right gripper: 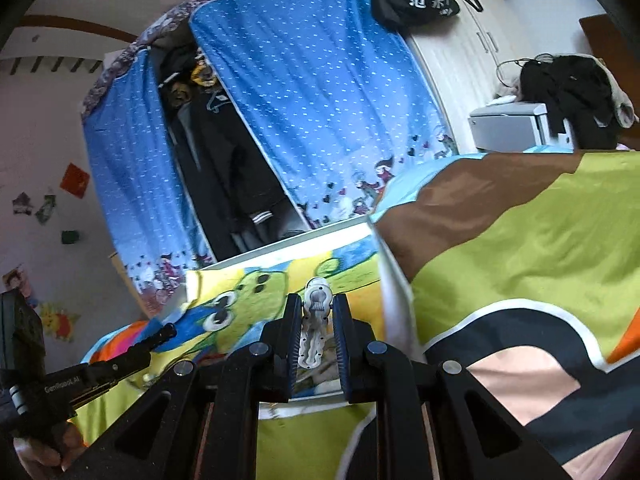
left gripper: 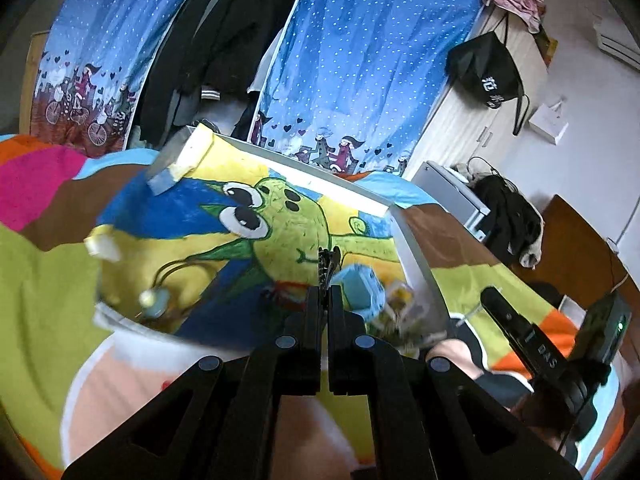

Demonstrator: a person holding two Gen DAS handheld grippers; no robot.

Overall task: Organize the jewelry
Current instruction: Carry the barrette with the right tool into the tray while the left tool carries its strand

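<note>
A shallow white-rimmed box (left gripper: pixel 418 264) with a green cartoon creature painted inside lies on the bedspread. My left gripper (left gripper: pixel 325 294) is shut on a small dark clip (left gripper: pixel 329 259) that sticks up from its fingertips, over the box's near side. In the box lie a pale blue chunky piece (left gripper: pixel 360 290), a red piece (left gripper: pixel 286 289) and a hair tie with beads (left gripper: pixel 154 300). My right gripper (right gripper: pixel 317 310) is shut on a white claw hair clip (right gripper: pixel 316 320) above the same box (right gripper: pixel 390 280). Each gripper shows in the other's view: the right gripper (left gripper: pixel 516 328), the left gripper (right gripper: pixel 160 336).
A colourful bedspread (right gripper: pixel 520 240) of green, brown, orange and pink patches lies under the box. Behind stand blue dotted wardrobe curtains (left gripper: pixel 360 60) with dark clothes between them, a pale cabinet (left gripper: pixel 472 120) with a black bag, and a grey unit (right gripper: pixel 508 128). A hand (right gripper: pixel 36 456) holds the left gripper.
</note>
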